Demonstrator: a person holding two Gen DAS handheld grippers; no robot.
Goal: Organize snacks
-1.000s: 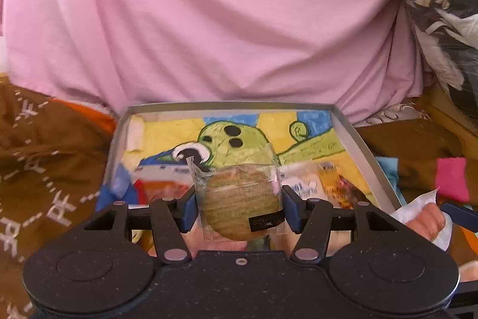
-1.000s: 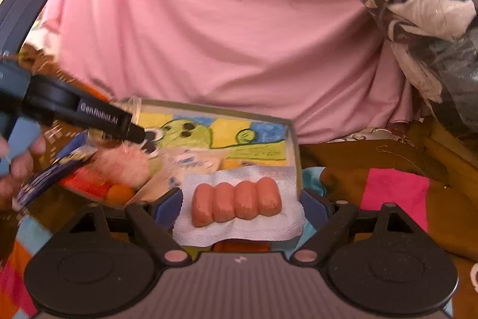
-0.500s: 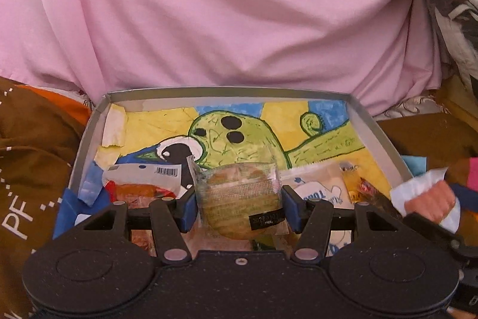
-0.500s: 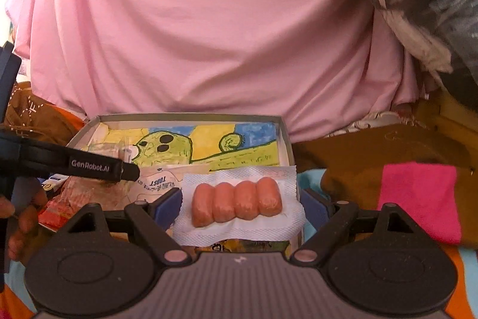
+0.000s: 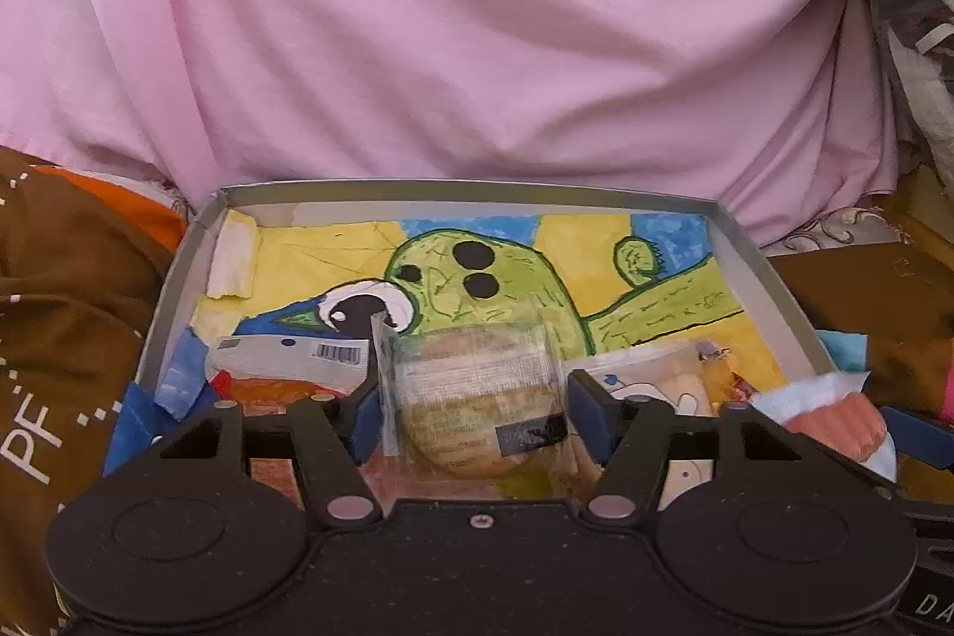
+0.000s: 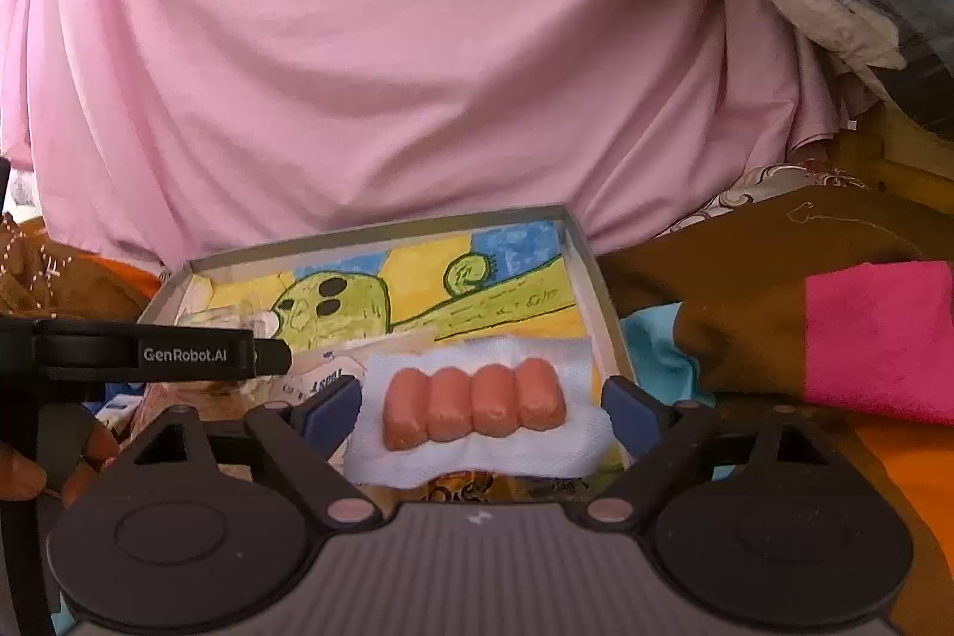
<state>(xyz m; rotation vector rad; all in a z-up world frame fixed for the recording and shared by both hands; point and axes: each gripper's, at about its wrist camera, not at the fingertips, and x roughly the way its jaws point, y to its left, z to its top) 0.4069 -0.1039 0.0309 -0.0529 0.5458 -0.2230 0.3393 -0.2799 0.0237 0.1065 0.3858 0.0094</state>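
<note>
The left gripper (image 5: pixel 471 412) had its jaws closed on a round tan cookie in a clear plastic wrapper (image 5: pixel 477 403), held above the near end of a shallow grey cardboard box lined with a green-and-yellow painting (image 5: pixel 769 278). The right gripper (image 6: pixel 480 409) had its jaws clamped on a white packet of four pink sausages (image 6: pixel 474 406), just over the box's near right corner. Other wrapped snacks (image 5: pixel 286 356) lay below the left jaws.

pink sheet (image 5: pixel 477 40), brown blanket (image 6: pixel 745 290)
</note>
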